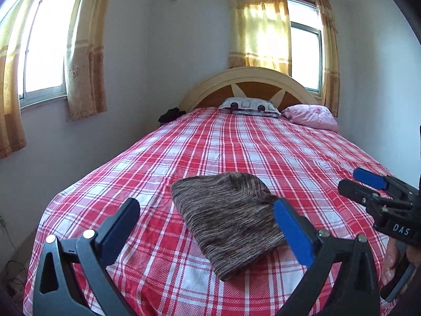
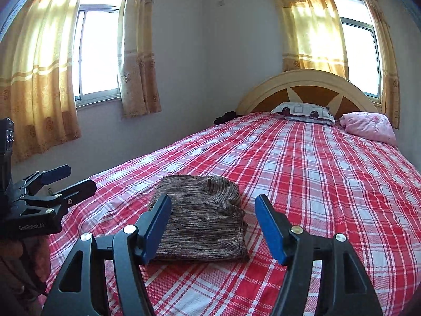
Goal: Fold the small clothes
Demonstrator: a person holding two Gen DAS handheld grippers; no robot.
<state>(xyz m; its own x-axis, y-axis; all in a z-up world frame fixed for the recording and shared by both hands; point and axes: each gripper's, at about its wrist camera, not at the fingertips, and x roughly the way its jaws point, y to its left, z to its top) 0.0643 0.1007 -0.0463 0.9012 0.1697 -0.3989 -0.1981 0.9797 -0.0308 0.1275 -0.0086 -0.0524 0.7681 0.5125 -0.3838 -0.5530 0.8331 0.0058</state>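
Blue-padded black left gripper (image 1: 208,218) and right gripper (image 2: 211,216) are held spread, grasping nothing. Beyond them, a folded brown marled knit garment (image 2: 202,221) is seen lying on the red-and-white checked bedspread (image 2: 315,173).

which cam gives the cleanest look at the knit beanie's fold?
Right wrist. There the brown knit beanie lies nearly square-on and the folded-over top layer and its ridge are plain, though one finger hides its near left corner. Left wrist shows the beanie slanted, as one flat shape, its right edge behind a blue pad.
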